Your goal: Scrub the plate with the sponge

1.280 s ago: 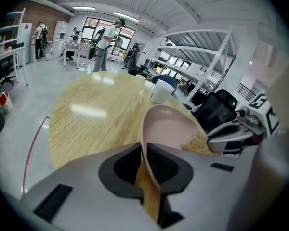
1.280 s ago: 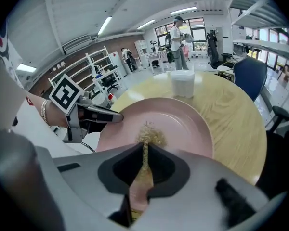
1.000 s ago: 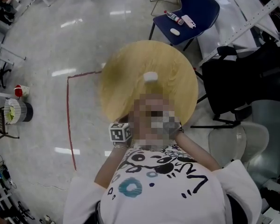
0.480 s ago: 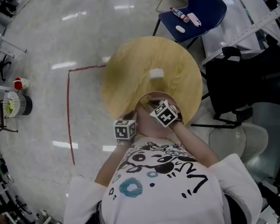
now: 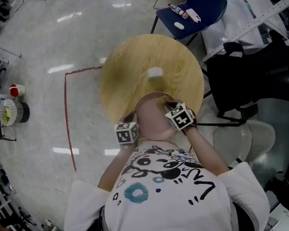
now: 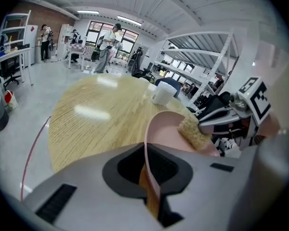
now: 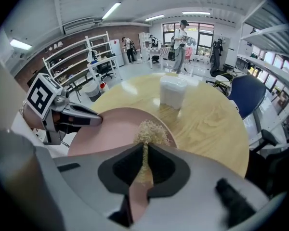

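Firmly closed, my right gripper [image 7: 143,165] pinches the frayed tan sponge [image 7: 149,131], whose tip lies on the round pink plate [image 7: 115,129]. My left gripper [image 6: 151,177] is clamped on that plate's near rim, holding it at the near edge of the round wooden table [image 5: 135,66]. Since only the rim is pinched, a hard scrub could lever the plate loose, or drag the thin sponge from my jaws. Compared with half a second ago, my right gripper sits further toward the plate's right side, baring more pink.
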`<state>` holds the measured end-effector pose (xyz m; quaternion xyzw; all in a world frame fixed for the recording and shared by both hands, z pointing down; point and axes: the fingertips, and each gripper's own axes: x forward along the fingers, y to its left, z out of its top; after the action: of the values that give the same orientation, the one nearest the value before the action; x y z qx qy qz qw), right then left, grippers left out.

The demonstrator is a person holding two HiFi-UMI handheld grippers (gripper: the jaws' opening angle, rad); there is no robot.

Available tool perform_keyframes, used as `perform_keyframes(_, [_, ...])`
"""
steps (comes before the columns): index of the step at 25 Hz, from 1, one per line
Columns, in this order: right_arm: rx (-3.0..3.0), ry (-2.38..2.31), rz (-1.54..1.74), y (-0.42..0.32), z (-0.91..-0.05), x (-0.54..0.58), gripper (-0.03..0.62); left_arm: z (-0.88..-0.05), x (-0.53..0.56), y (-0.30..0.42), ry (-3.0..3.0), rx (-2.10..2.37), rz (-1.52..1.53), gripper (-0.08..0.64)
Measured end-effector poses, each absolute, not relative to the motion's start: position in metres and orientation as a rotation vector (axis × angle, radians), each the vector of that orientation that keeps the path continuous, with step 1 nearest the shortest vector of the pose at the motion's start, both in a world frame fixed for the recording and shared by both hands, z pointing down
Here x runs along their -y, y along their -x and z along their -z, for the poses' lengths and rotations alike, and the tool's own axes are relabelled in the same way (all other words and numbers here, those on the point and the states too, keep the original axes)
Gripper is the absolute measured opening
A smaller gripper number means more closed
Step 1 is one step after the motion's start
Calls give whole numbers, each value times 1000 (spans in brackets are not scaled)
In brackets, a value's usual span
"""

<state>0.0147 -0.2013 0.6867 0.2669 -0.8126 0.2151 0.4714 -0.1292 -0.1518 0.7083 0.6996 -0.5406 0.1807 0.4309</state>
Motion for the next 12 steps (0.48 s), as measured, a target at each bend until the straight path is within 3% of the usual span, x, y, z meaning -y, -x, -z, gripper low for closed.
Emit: perform_keyframes(12, [1956, -630, -711, -50, -687, 131, 46, -710, 168, 128, -1685, 1405, -409, 29])
